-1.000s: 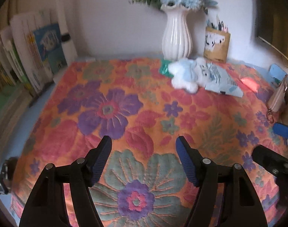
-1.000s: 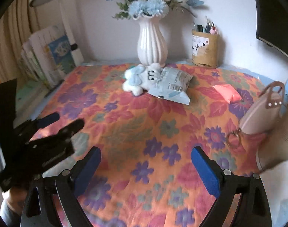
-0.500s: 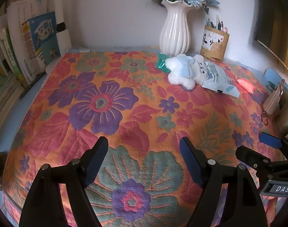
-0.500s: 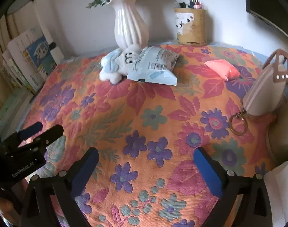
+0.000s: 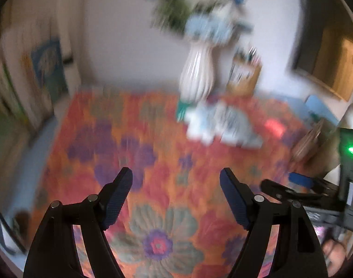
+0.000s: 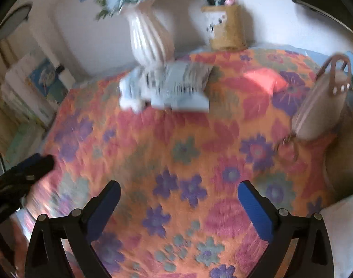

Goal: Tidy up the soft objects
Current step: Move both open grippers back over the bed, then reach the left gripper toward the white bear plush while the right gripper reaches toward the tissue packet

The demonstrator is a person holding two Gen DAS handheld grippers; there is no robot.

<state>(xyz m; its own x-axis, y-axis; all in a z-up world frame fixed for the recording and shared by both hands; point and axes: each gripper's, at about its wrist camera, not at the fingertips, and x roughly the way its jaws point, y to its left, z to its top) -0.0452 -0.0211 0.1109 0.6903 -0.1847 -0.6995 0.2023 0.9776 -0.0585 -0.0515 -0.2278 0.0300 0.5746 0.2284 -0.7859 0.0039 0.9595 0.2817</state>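
A white and blue plush toy (image 5: 199, 125) (image 6: 132, 88) lies at the far side of the floral cloth (image 5: 153, 162) (image 6: 176, 150), against a pale printed packet (image 5: 241, 129) (image 6: 183, 88). To their right lies a pink-red soft pouch (image 5: 274, 126) (image 6: 262, 81). A beige handbag (image 6: 322, 108) stands at the right edge. My left gripper (image 5: 175, 173) hangs open over the near cloth with nothing between its fingers. My right gripper (image 6: 178, 186) is open and empty too, well short of the toy. Both views are blurred by motion.
A white ribbed vase (image 5: 197, 76) (image 6: 151, 39) with flowers and a tan pen holder (image 5: 245, 78) (image 6: 227, 30) stand against the back wall. Upright books (image 5: 49, 69) (image 6: 37, 85) line the left side. A green item (image 5: 182, 108) peeks out beside the toy.
The left gripper has risen, so the wall and flowers fill more of its view, and its jaws stand a little wider. The right gripper has rolled and shifted sideways. Nothing was picked up.
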